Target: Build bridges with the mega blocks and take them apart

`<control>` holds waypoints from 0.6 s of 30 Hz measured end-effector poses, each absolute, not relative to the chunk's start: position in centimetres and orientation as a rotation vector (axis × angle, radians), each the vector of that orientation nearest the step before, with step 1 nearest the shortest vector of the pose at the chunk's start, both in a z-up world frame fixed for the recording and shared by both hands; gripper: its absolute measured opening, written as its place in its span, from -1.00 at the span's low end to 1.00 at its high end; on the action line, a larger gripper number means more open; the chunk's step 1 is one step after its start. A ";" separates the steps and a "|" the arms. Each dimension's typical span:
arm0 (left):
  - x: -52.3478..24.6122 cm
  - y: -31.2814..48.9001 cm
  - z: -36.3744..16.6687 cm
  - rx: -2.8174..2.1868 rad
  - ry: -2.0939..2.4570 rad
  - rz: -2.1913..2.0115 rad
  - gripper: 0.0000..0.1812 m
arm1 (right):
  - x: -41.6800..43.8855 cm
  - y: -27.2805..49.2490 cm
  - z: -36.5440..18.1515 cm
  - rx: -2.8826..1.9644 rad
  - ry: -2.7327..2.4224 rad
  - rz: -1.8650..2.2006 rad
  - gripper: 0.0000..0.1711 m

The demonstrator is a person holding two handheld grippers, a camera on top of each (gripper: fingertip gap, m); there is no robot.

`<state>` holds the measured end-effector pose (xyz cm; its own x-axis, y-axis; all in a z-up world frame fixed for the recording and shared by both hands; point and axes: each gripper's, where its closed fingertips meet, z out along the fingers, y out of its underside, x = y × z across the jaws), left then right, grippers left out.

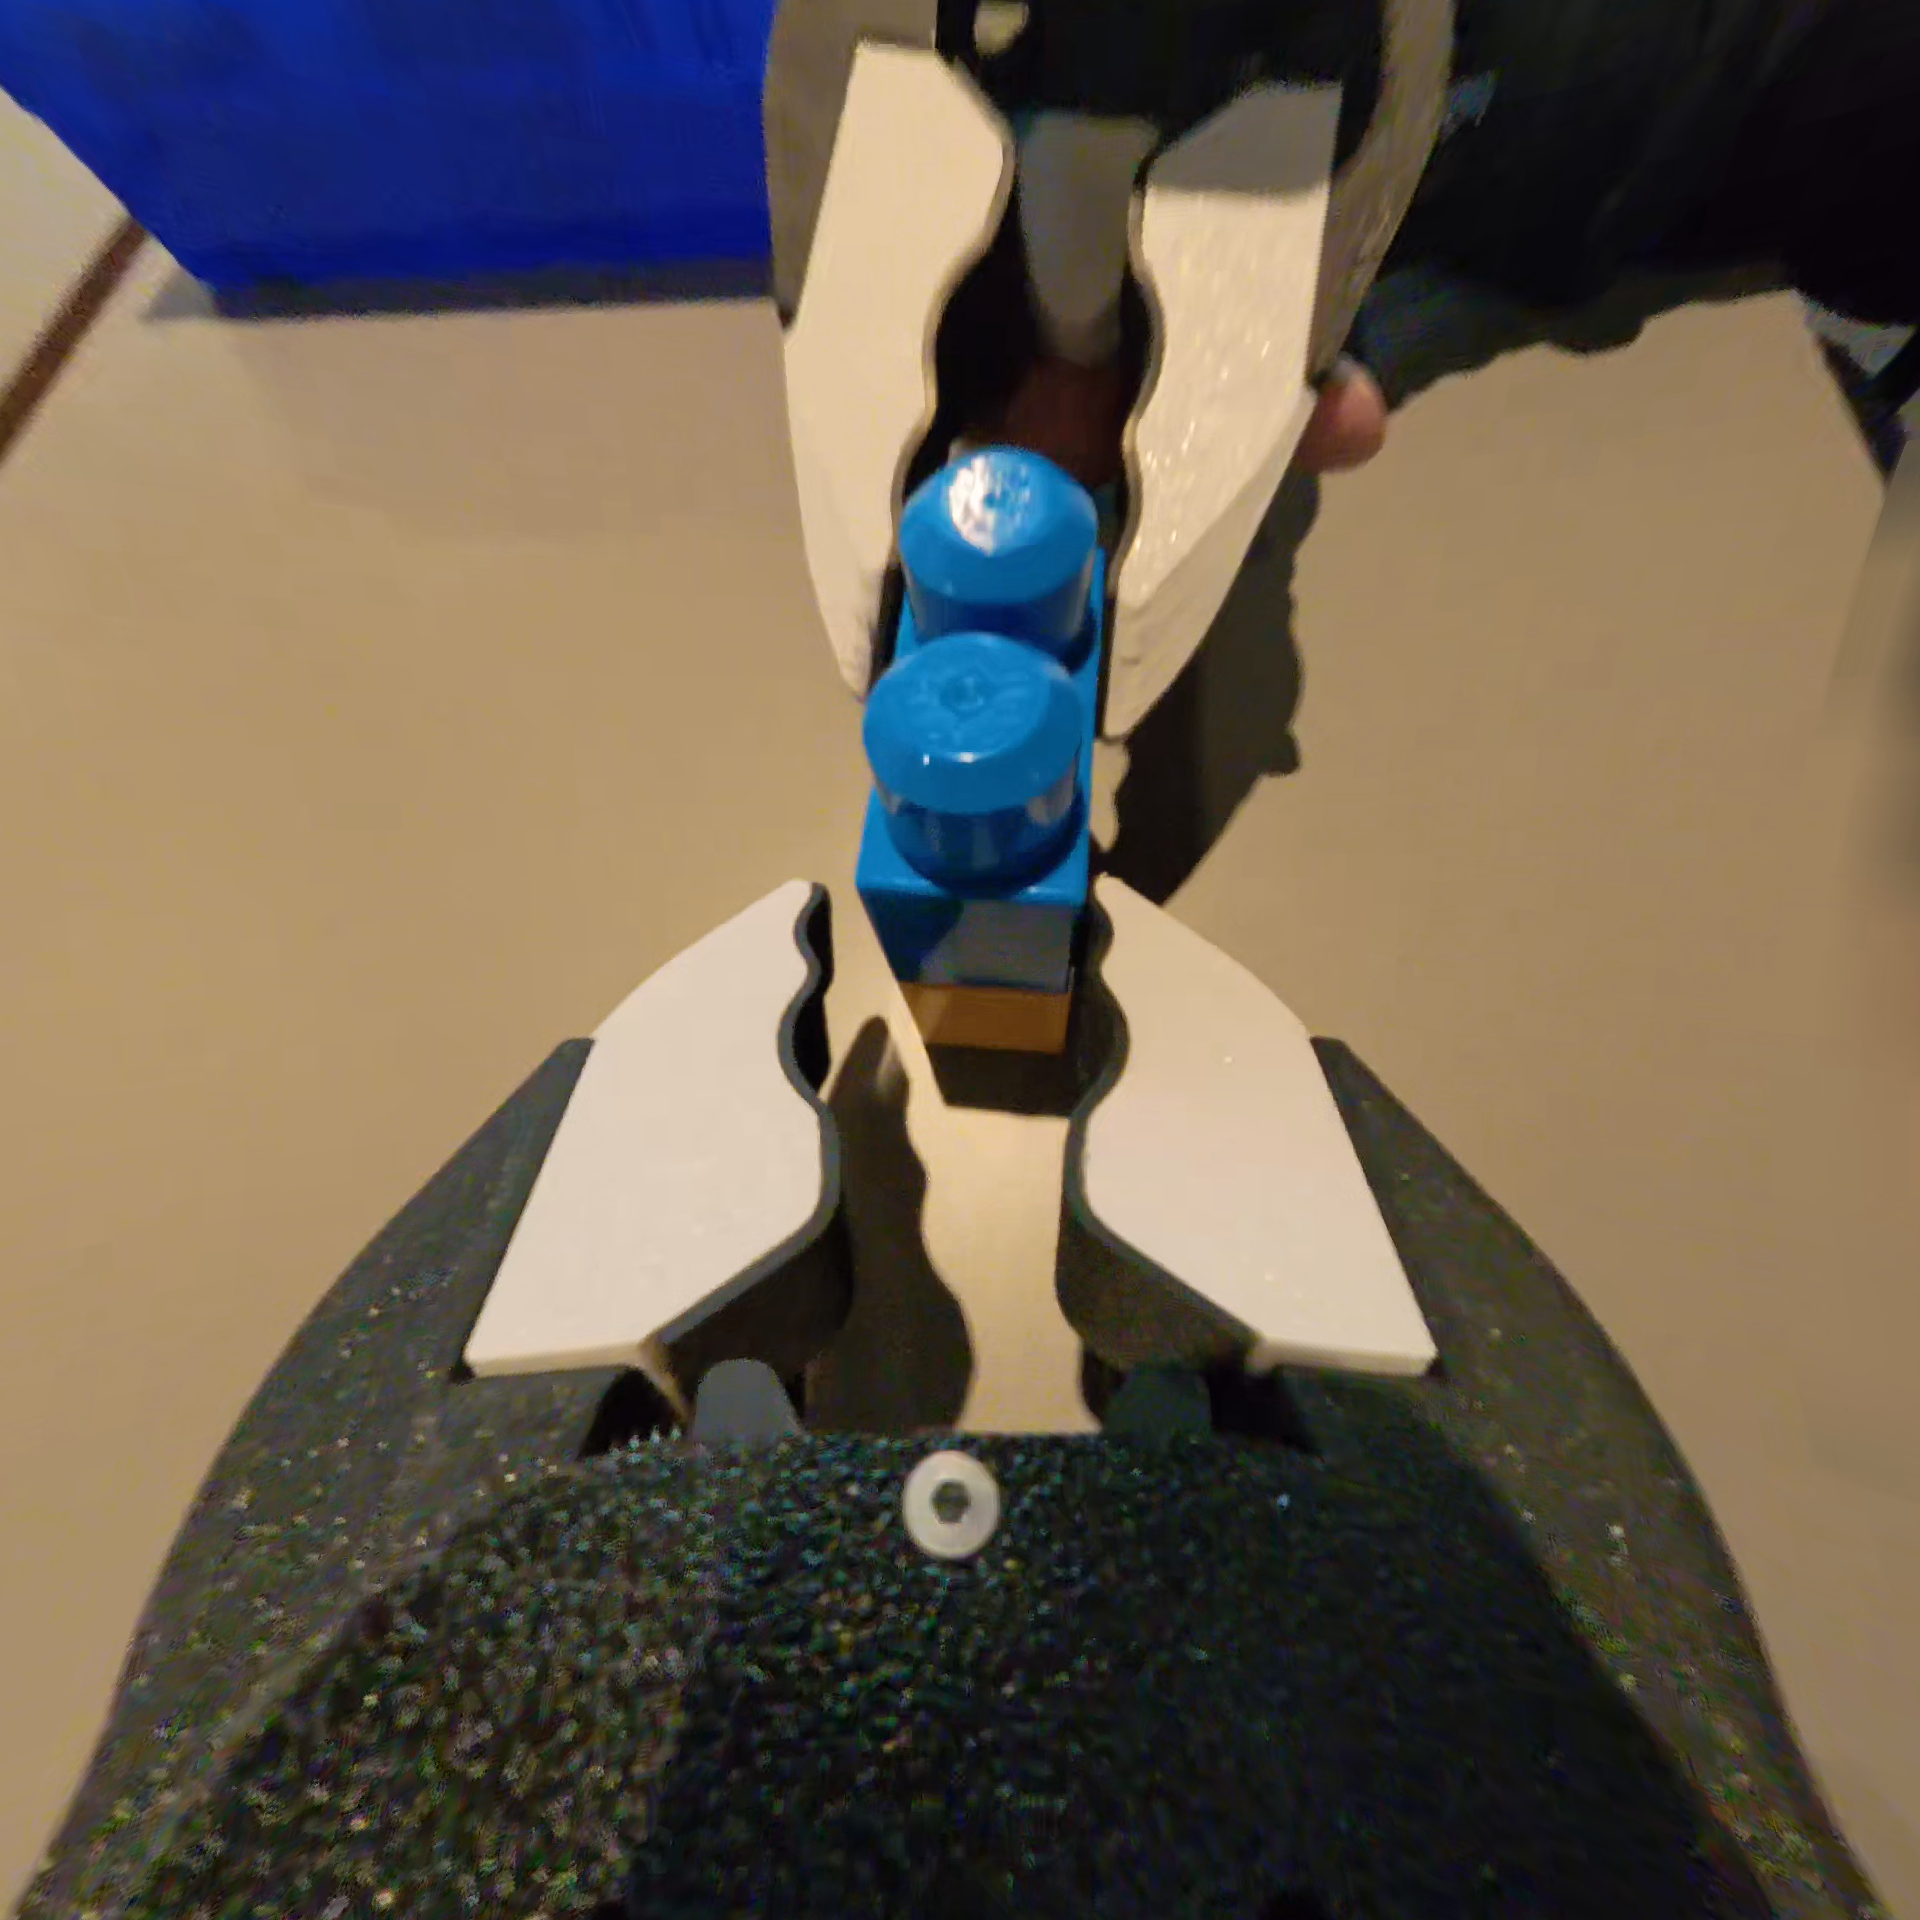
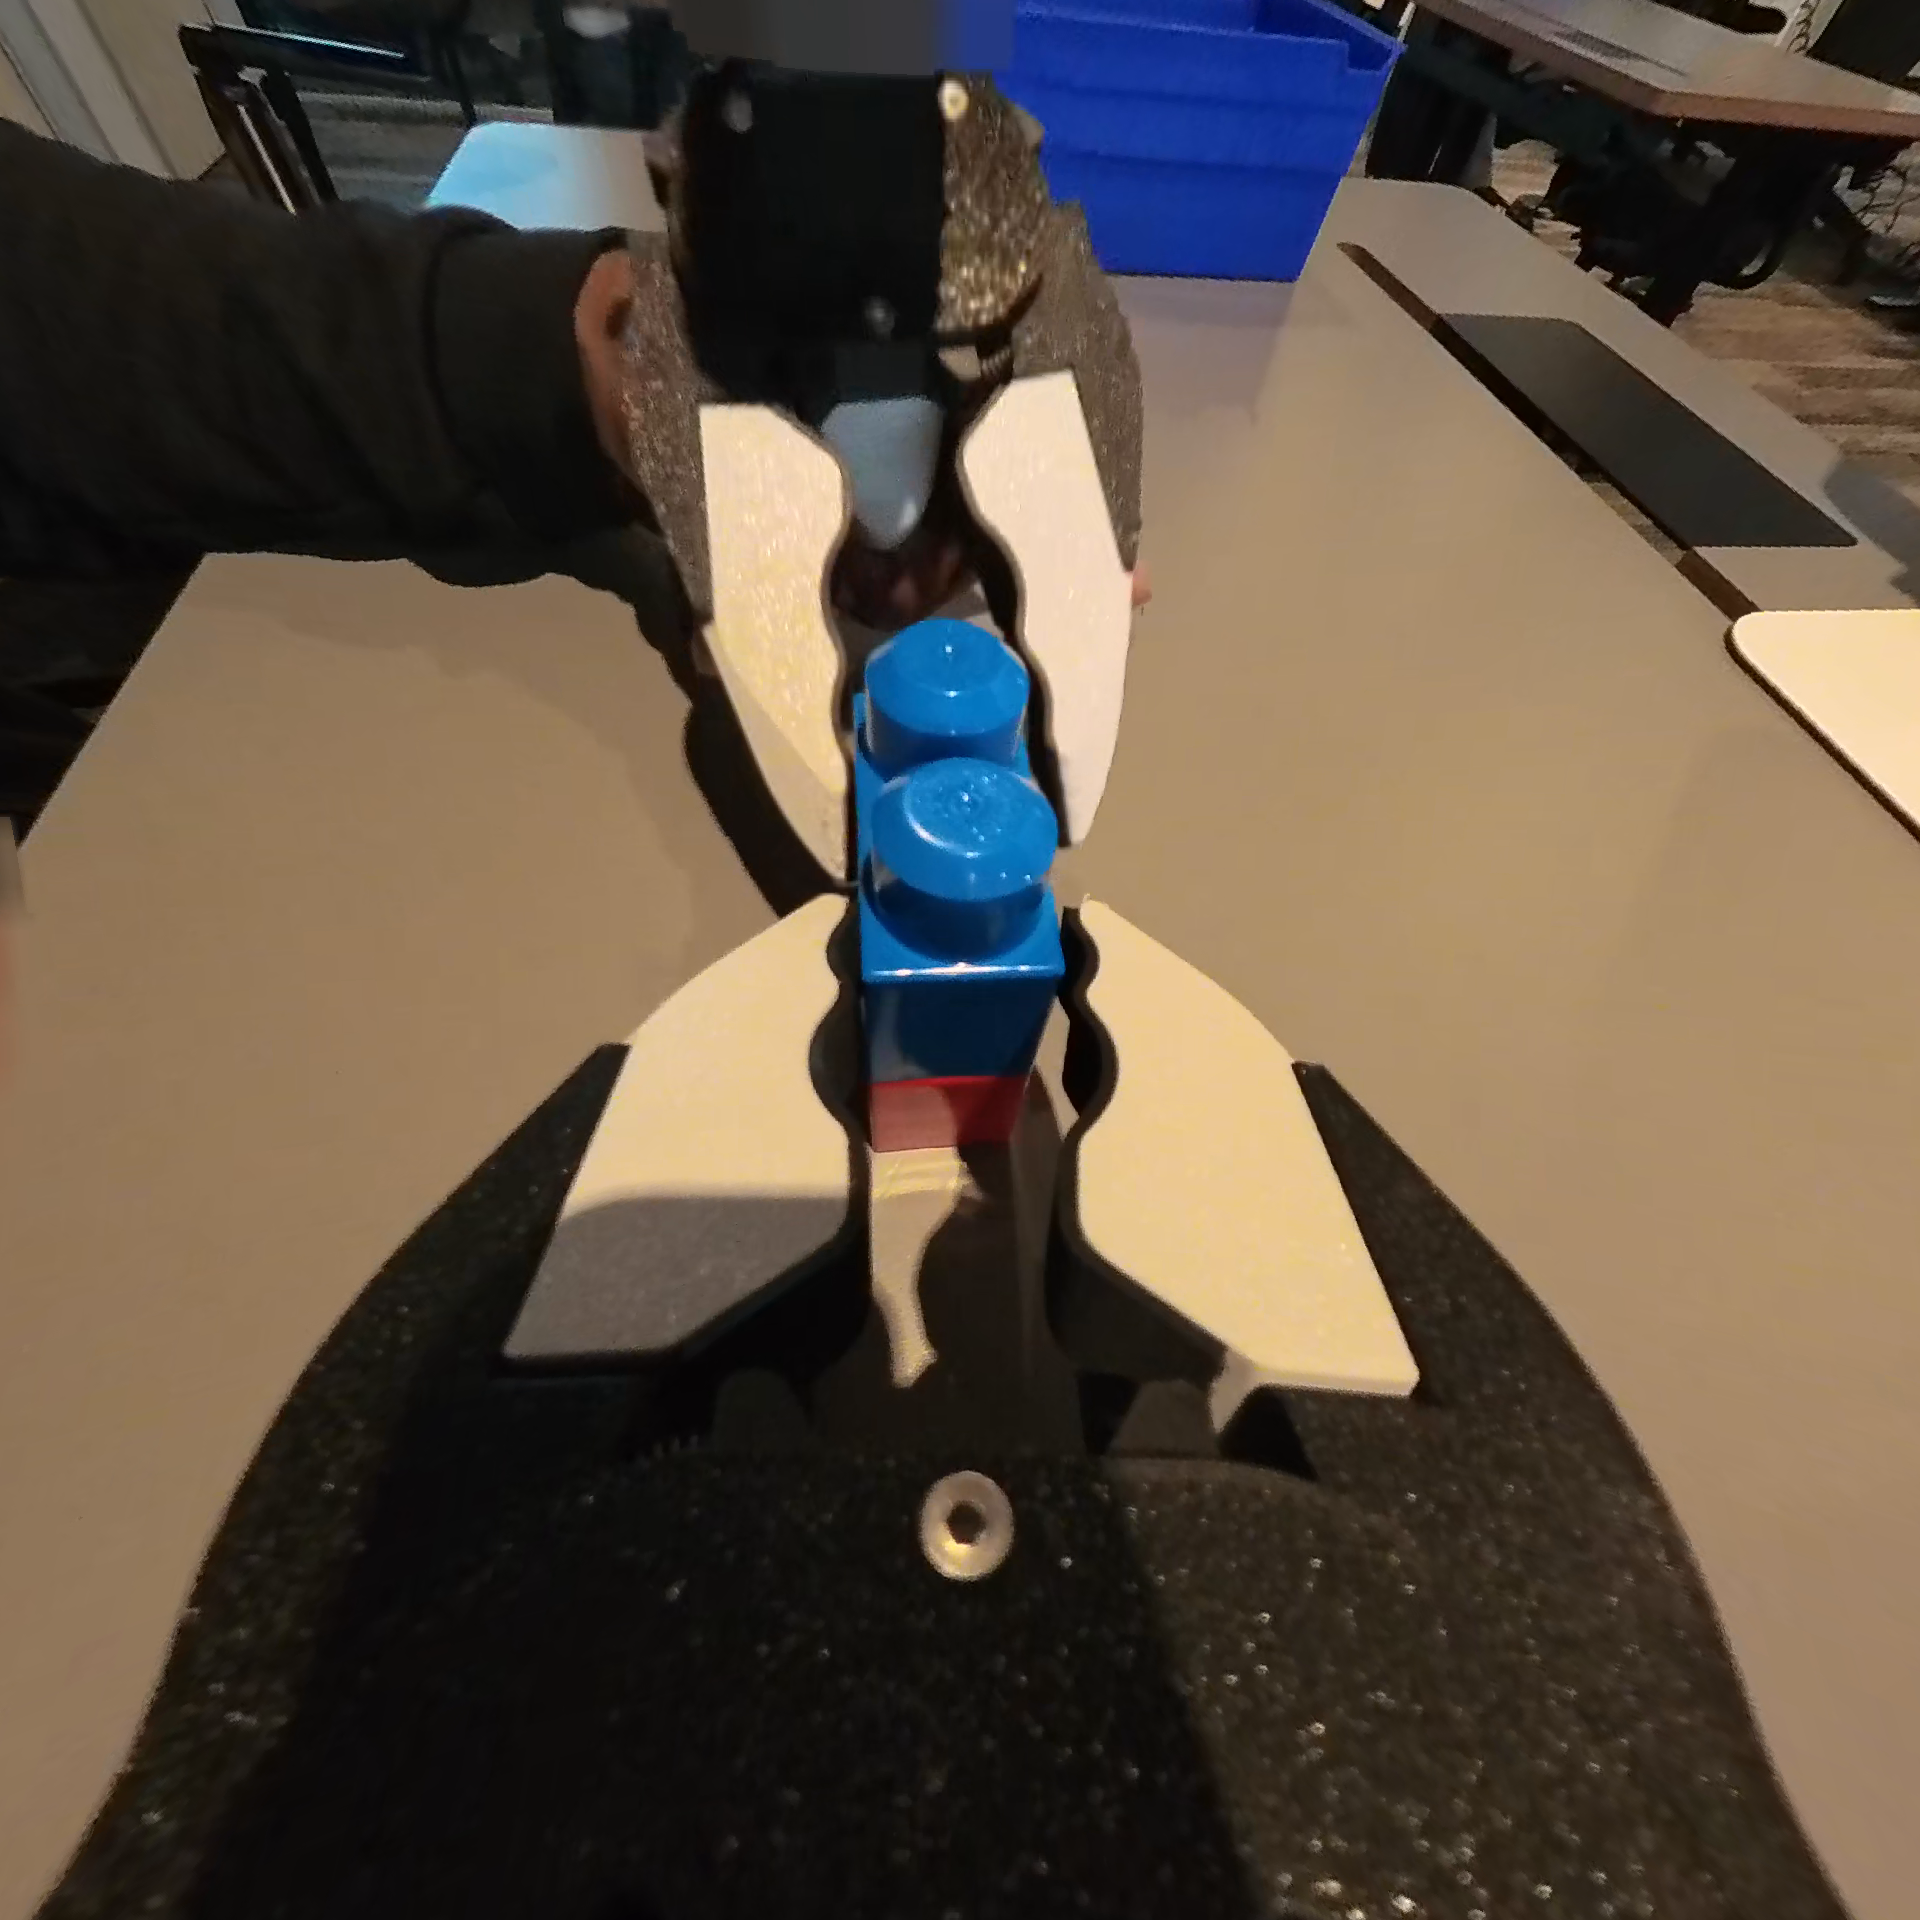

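Observation:
A blue two-stud block (image 1: 971,727) forms the span of a small bridge. Its end toward me in the left wrist view rests on a yellow block (image 1: 992,1018). Its other end rests on a red block (image 2: 940,1112), seen in the right wrist view under the blue block (image 2: 956,997). My left gripper (image 1: 961,899) is closed against the sides of the yellow-side end; it also shows in the right wrist view (image 2: 961,847). My right gripper (image 2: 956,914) is closed on the red-side end; it also shows in the left wrist view (image 1: 987,691). The two grippers face each other.
The bridge stands on a beige table (image 1: 416,831). A blue bin (image 2: 1195,156) stands at the table's far side, also in the left wrist view (image 1: 416,125). A dark sleeve (image 2: 260,364) reaches in behind the left gripper. A black strip (image 2: 1642,436) lies to the right. My two grippers' fingertips are within a few centimetres of each other.

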<state>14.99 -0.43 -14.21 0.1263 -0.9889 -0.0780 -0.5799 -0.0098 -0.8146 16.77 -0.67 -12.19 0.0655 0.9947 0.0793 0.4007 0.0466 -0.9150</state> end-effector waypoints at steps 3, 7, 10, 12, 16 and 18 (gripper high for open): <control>15.6 -0.7 -12.8 -1.603 1.499 -0.765 -0.54 | 16.8 -0.7 -12.2 -1.490 -1.465 0.884 -0.57; 15.9 -0.7 -13.7 -1.621 1.527 -0.709 -0.59 | 16.8 -0.7 -12.2 -1.494 -1.469 0.885 -0.57; 15.8 -0.9 -13.7 -1.641 1.528 -0.724 -0.60 | 17.6 -0.9 -14.6 -1.540 -1.617 0.752 -0.52; 15.8 -0.9 -13.7 -1.657 1.524 -0.727 -0.60 | 18.4 -1.2 -17.1 -1.570 -1.756 0.631 -0.31; 15.8 -0.9 -13.8 -1.674 1.515 -0.725 -0.60 | 18.1 -1.1 -17.5 -1.605 -1.760 0.610 -0.40; 15.8 -0.8 -13.8 -1.676 1.512 -0.723 -0.60 | 18.1 -0.9 -17.4 -1.623 -1.741 0.609 -0.47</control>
